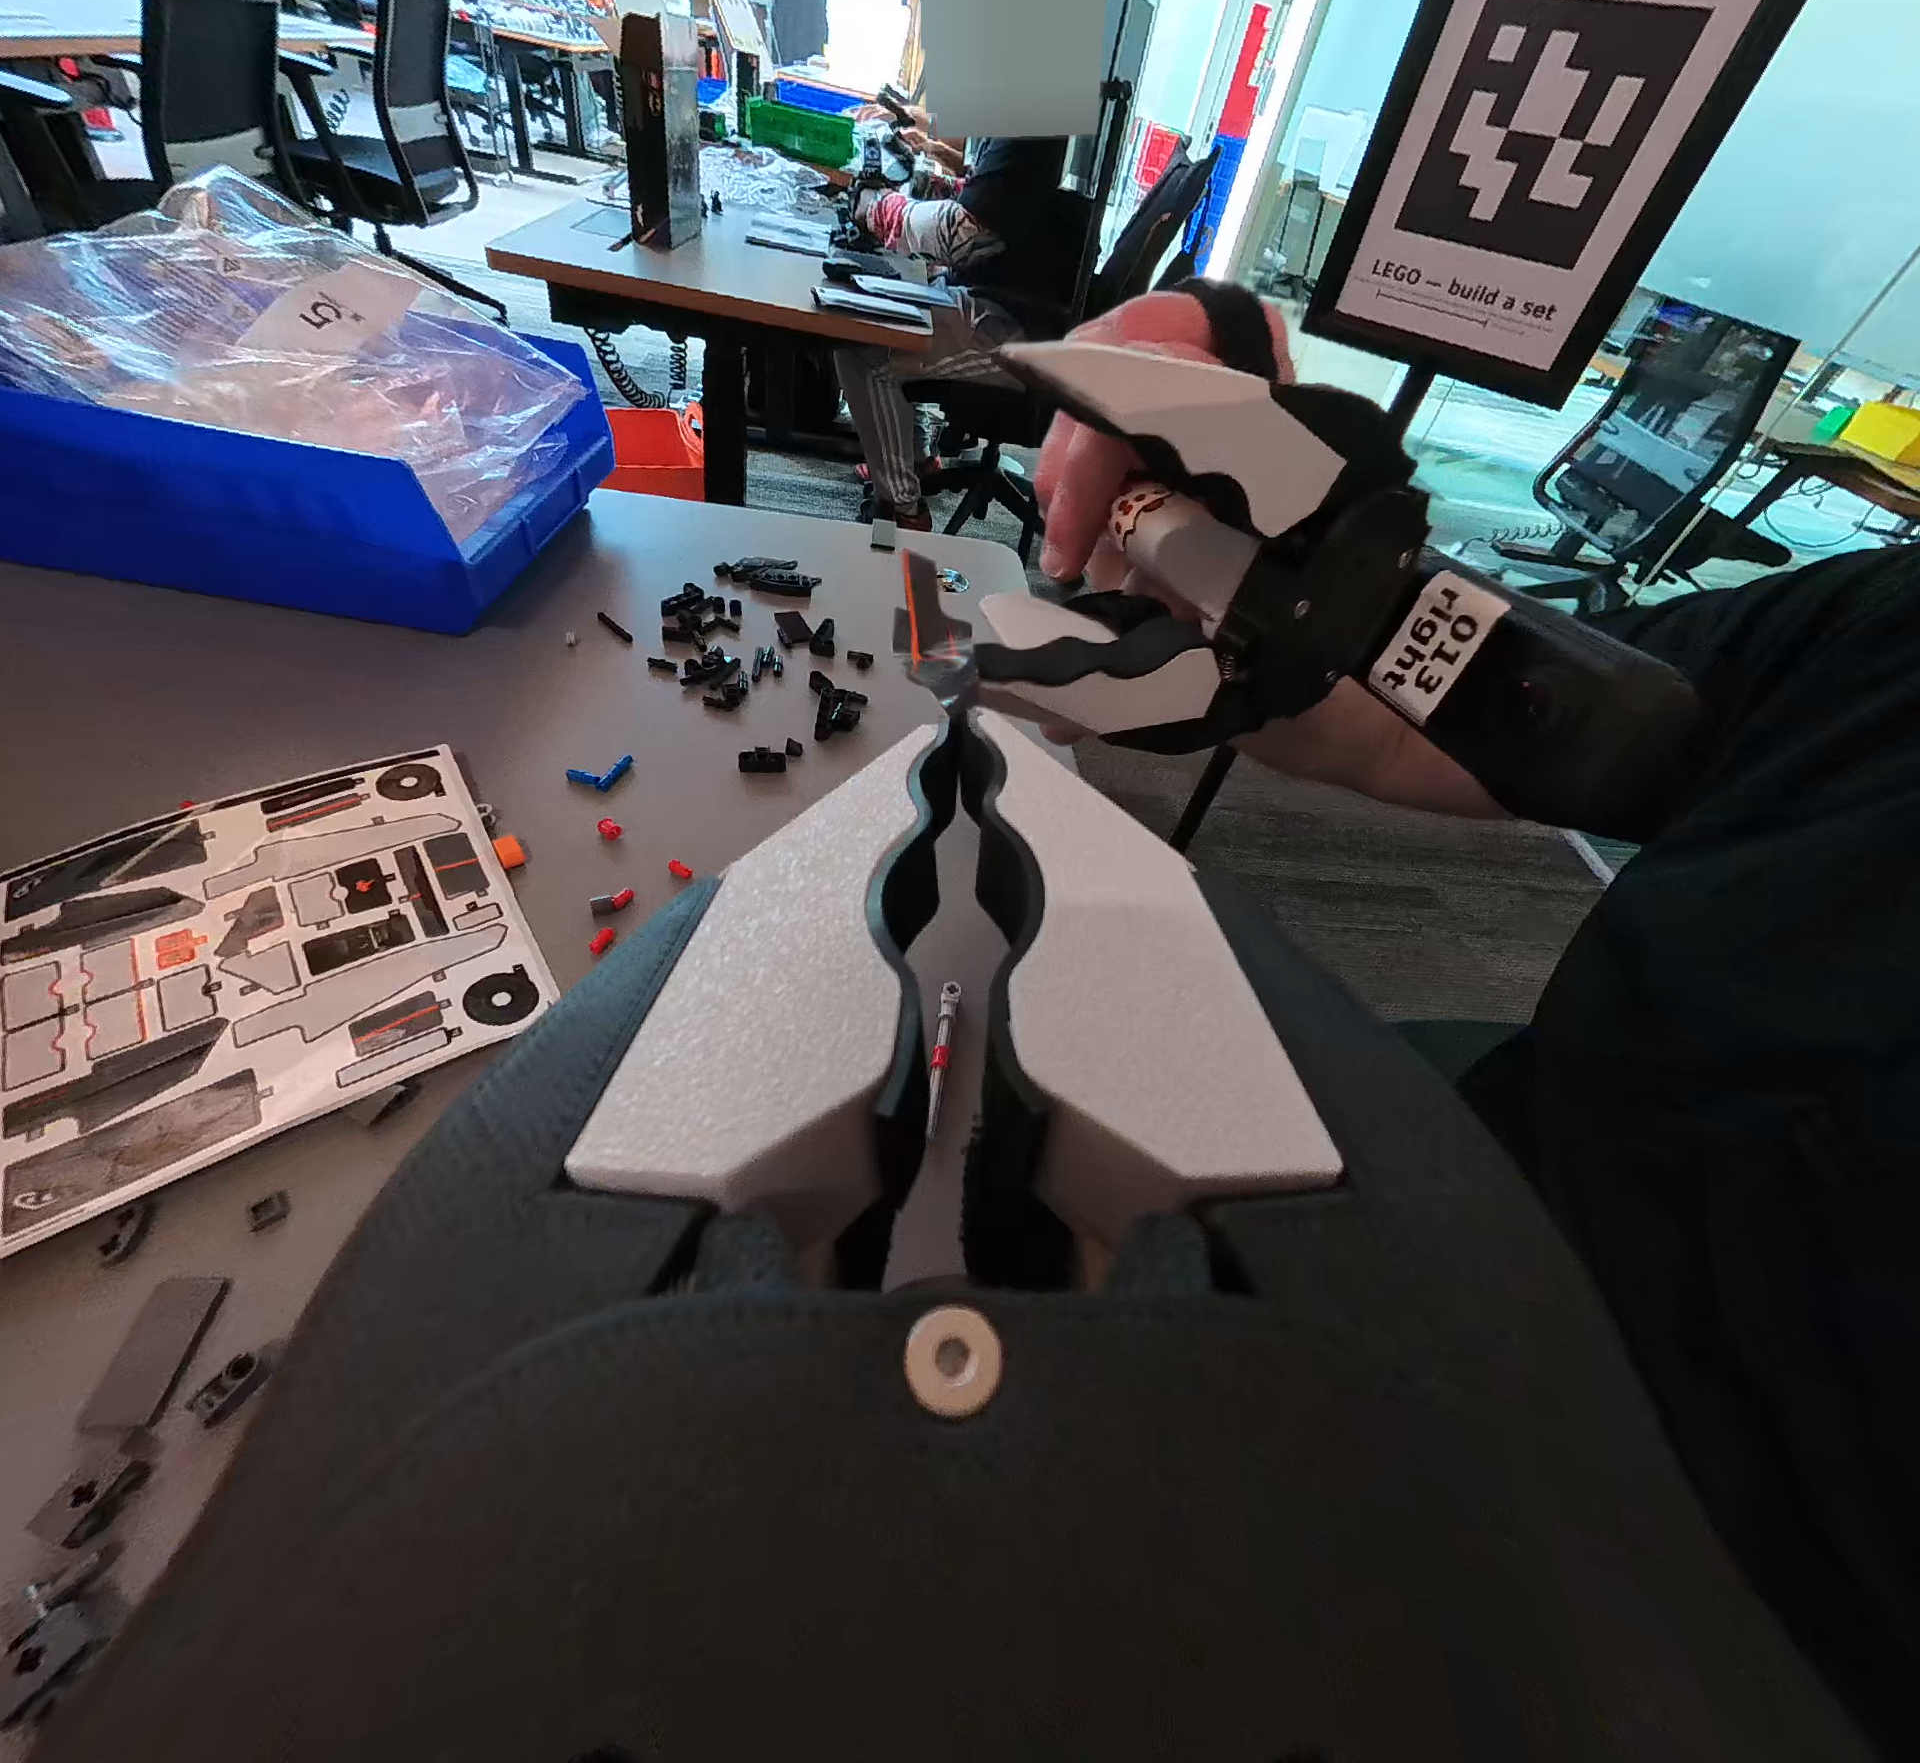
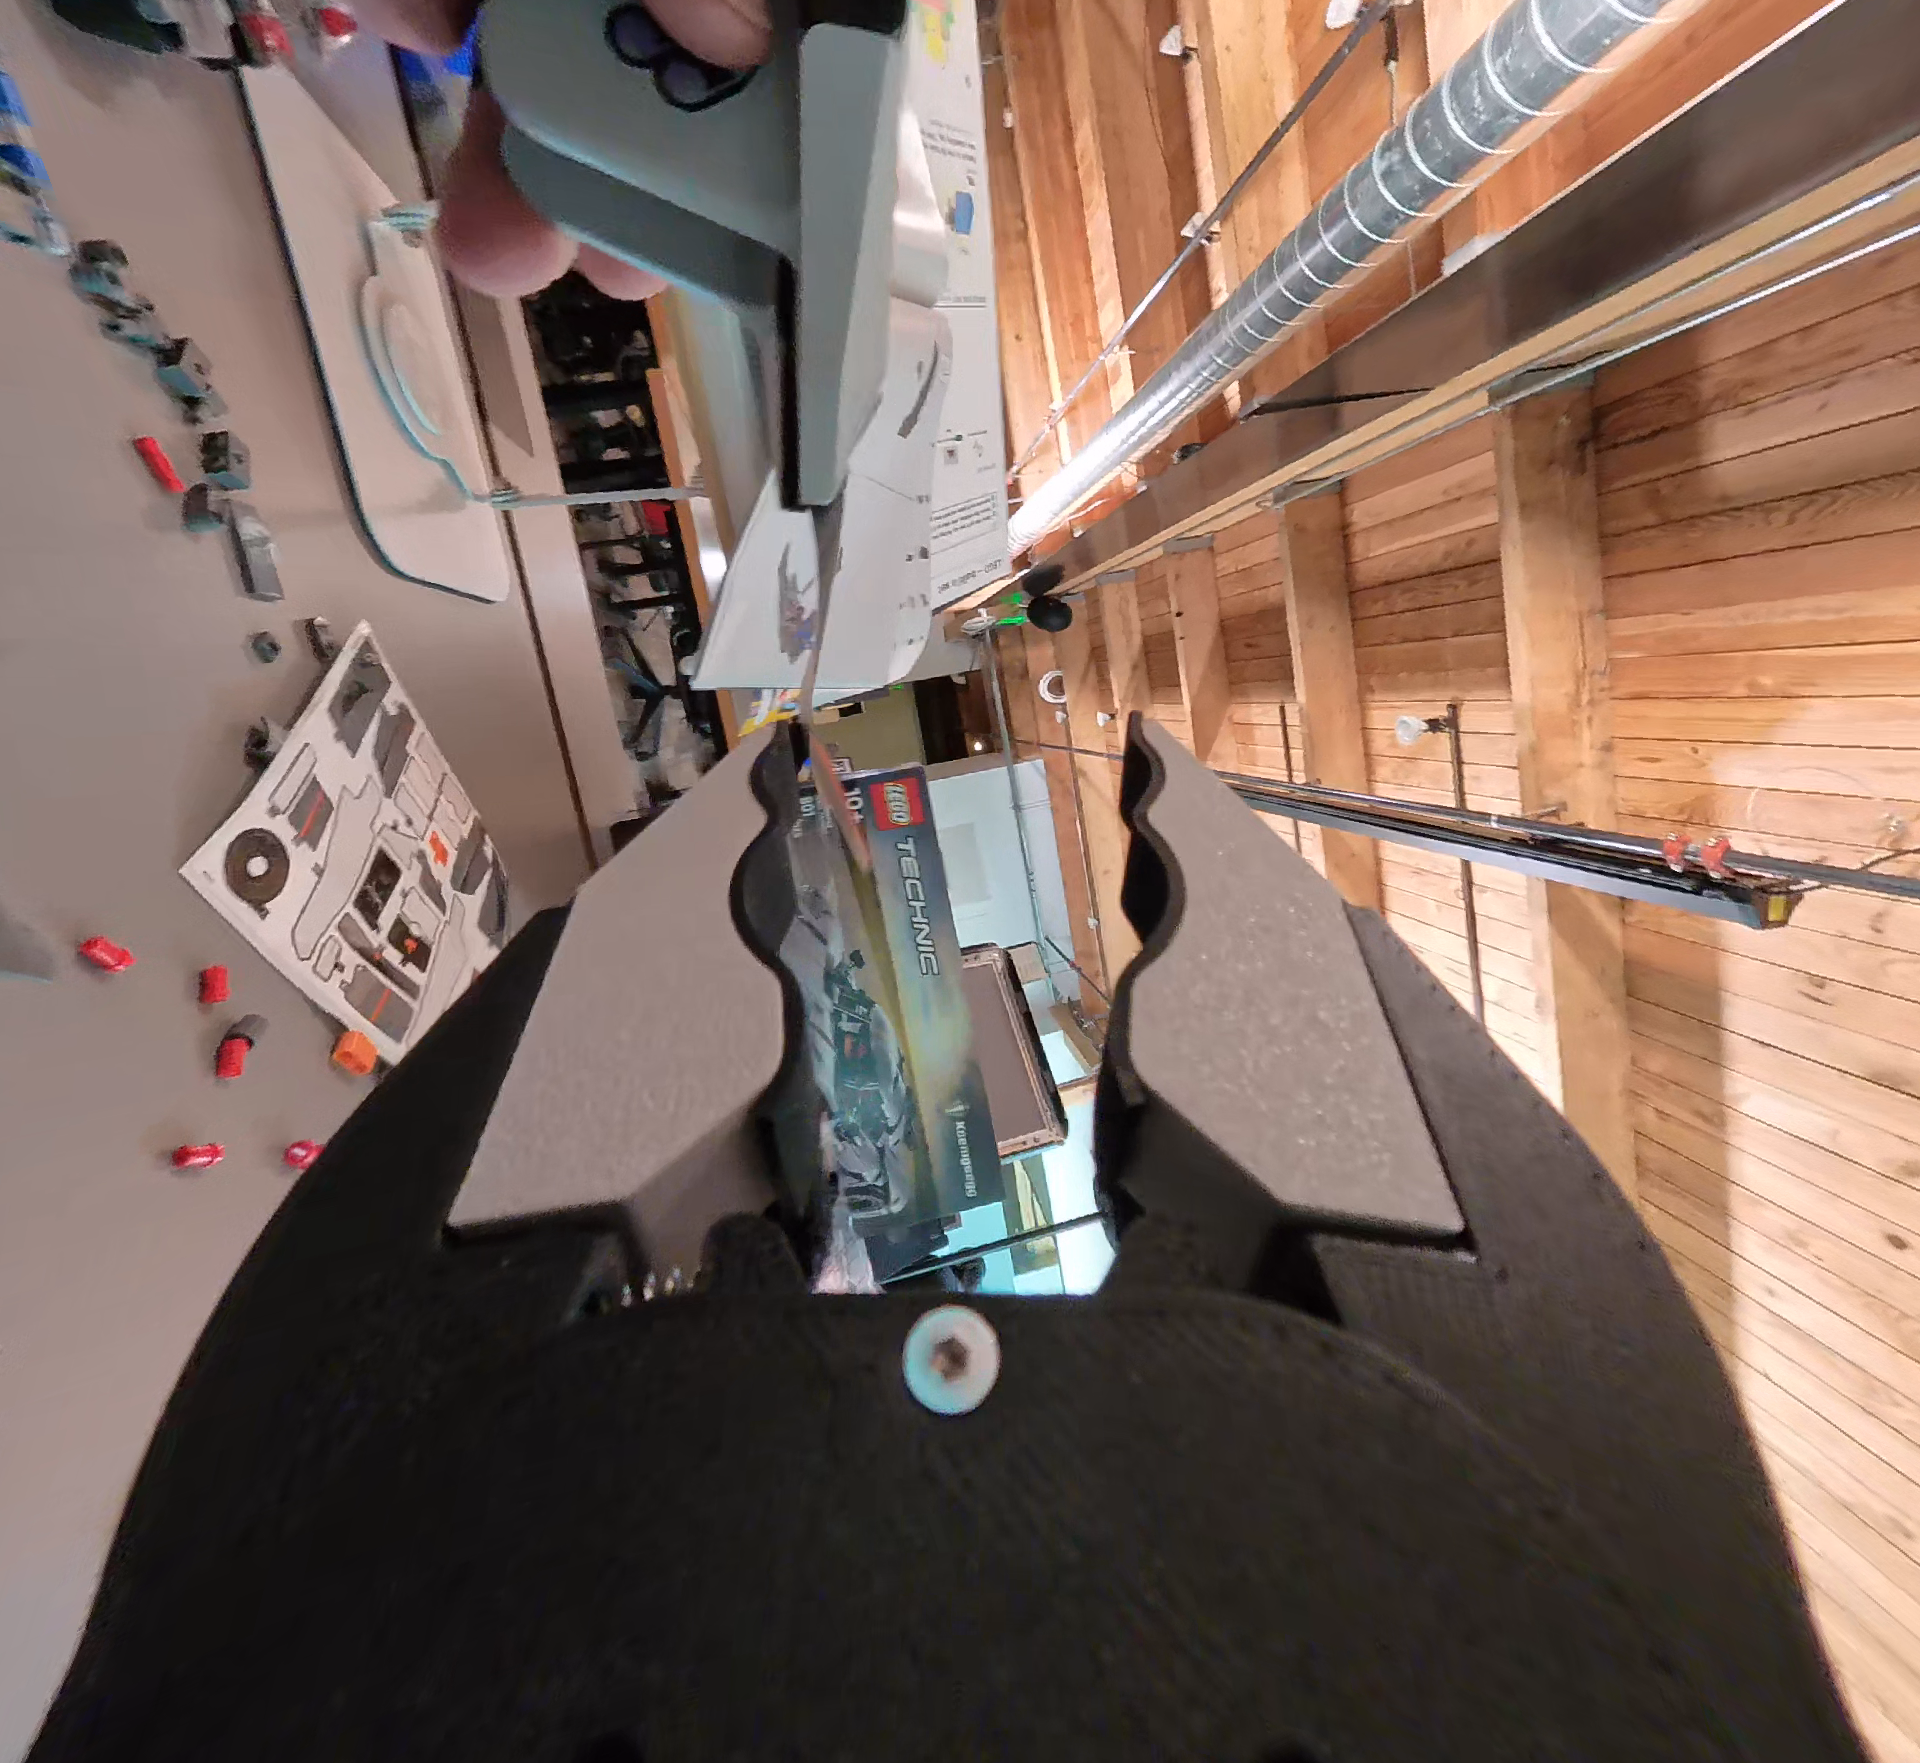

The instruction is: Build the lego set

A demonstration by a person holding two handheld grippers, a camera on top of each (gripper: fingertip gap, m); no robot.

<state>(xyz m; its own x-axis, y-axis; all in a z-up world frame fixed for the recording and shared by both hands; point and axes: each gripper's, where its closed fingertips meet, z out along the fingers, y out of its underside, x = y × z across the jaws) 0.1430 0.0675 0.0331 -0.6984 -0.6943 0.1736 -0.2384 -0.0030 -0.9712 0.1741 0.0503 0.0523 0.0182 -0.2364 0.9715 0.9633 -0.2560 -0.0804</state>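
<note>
Desk: left gripper pinches sticker, contact pt hidden.

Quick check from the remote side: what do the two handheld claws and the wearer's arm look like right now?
Both match: the left claw and right claw each have two pale grey wedge-shaped fingers lined with wavy black pads, on a rounded textured black body with a silver centre screw. The right one carries a white label band on its black handle. The arm wears a dark sleeve. No cables visible.
</note>
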